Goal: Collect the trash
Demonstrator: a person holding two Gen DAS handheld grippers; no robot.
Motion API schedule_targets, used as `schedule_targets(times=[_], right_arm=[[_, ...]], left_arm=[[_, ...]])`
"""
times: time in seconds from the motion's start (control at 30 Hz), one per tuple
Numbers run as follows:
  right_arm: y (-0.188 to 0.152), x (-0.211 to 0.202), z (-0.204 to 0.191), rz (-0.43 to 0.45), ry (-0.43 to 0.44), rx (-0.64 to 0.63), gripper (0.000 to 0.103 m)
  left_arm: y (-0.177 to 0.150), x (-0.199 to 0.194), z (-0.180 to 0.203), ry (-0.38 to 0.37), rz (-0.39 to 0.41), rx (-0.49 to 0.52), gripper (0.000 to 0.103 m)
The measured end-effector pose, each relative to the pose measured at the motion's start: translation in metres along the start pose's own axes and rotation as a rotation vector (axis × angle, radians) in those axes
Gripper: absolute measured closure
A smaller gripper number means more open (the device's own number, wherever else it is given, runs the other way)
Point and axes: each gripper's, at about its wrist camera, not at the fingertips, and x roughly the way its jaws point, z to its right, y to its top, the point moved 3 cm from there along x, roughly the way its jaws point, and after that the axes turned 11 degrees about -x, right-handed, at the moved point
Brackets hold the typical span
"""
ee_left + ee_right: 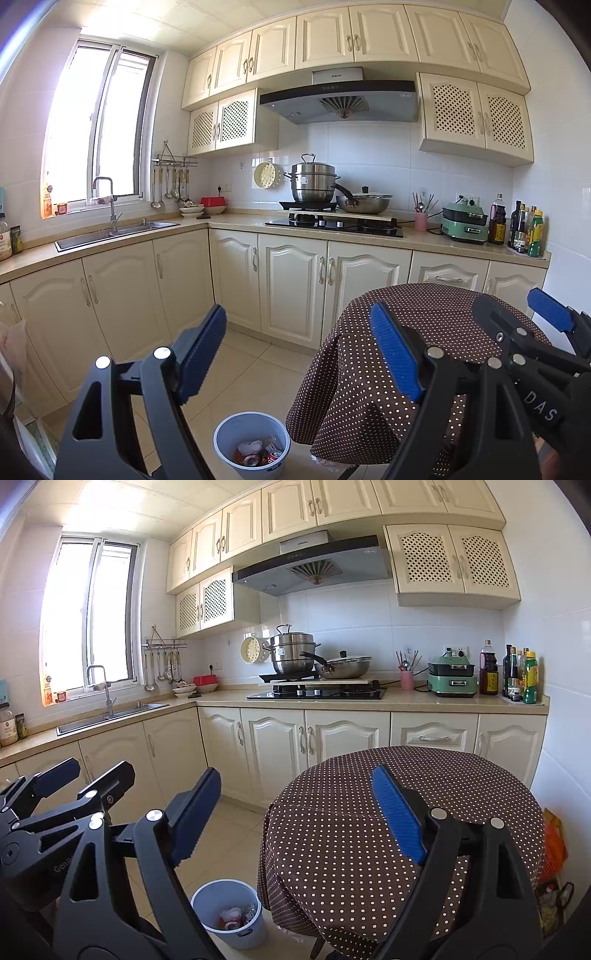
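A pale blue waste bin [226,455] [255,932] stands on the tiled floor, left of the table's foot. Inside it lie cans and wrappers [258,455] [233,917]. A round table under a brown dotted cloth [351,373] [332,834] has nothing on its top. My left gripper [297,317] hangs open above the bin and the table's left edge, with nothing between its blue pads. My right gripper [295,779] is open too, over the table's near left side and holding nothing. Each gripper shows in the other's view, the right one [517,308] and the left one [92,771], side by side.
Cream base cabinets [295,288] run in an L behind the bin and table. The counter carries a sink [114,232], a hob with pots [332,206], a green appliance [465,221] and bottles [528,229]. An orange bag [554,845] sits right of the table by the wall.
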Motion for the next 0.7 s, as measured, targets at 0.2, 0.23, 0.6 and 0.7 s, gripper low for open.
schedule_targets(times=[0.2, 0.23, 0.6, 0.7], right_arm=[[-0.0002, -0.0005, -0.0002, 0.0, -0.001, 0.0, 0.019], [-0.0002, -0.0003, 0.0, 0.0, -0.001, 0.001, 0.019], [-0.0001, -0.0002, 0.0002, -0.001, 0.0, 0.001, 0.019], [-0.001, -0.0006, 0.0007, -0.001, 0.0, 0.002, 0.019]], left_arm=[[0.0001, 0.0, -0.0013, -0.003, 0.0, 0.0, 0.024], [0.0002, 0.0001, -0.0011, -0.003, 0.0, 0.0, 0.024], [0.0002, 0.0002, -0.0013, -0.003, 0.0, 0.001, 0.024], [0.0, 0.0003, -0.0024, -0.004, -0.002, 0.001, 0.024]])
